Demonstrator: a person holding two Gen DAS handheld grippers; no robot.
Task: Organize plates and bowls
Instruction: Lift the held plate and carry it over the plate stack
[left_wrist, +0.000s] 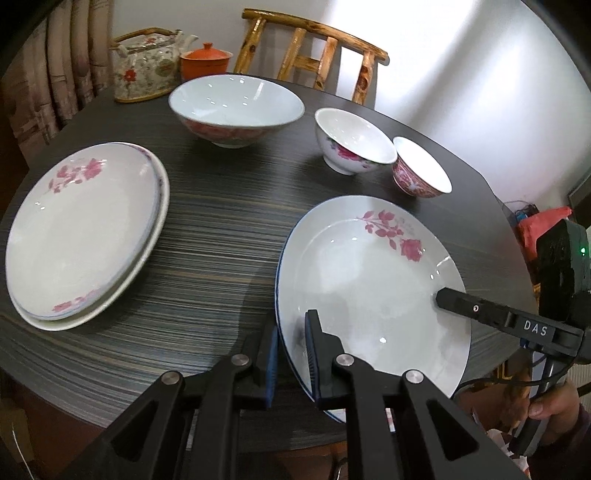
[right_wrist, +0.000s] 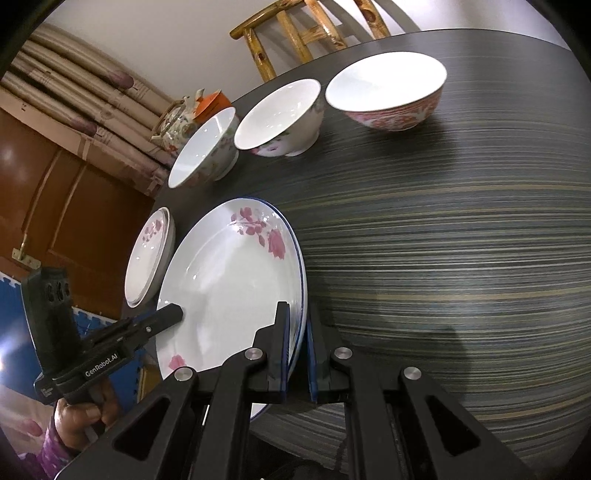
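Left claw (left_wrist: 291, 354) clamping plate (left_wrist: 369, 280) rim | right claw (right_wrist: 297, 354) clamping opposite rim, sharing its weight | stack (left_wrist: 85, 232) lying beyond left claw, likely destination | bowls (left_wrist: 236, 107) waiting ahead on bench (left_wrist: 221, 240)

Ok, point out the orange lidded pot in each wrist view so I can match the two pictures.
Left wrist view: the orange lidded pot stands at the top, left of centre, just right of the floral teapot.
Right wrist view: small, upper left of centre, mostly hidden behind the teapot and the large bowl.
Shared landmark: the wooden chair behind the table, at the top of both pictures.
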